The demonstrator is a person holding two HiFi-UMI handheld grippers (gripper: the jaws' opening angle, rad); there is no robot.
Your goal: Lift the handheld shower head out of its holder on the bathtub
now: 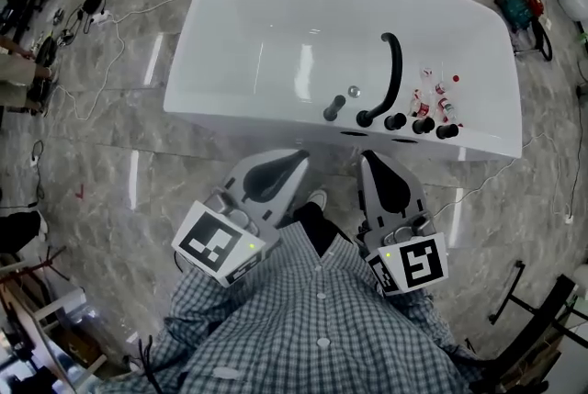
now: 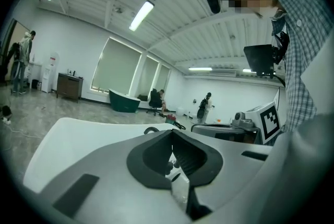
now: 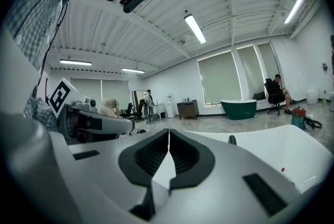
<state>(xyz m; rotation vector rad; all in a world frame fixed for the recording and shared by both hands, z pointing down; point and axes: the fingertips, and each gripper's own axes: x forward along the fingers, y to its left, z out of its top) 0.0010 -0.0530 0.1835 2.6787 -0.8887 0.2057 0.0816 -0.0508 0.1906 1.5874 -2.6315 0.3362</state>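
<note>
Facing the bathtub [image 1: 266, 34], shower head [image 1: 395, 61] not yet reached.
Left gripper [image 1: 301, 155] and right gripper [image 1: 367, 157]: jaws together, empty; next, open one.

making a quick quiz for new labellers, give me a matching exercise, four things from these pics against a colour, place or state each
1 bathtub
2 handheld shower head
3 right gripper
4 shirt

a fingers shut, nothing between them
b blue and white checks
c white all over
d black, on the near rim

Pairs: 1-c, 2-d, 3-a, 4-b
</note>
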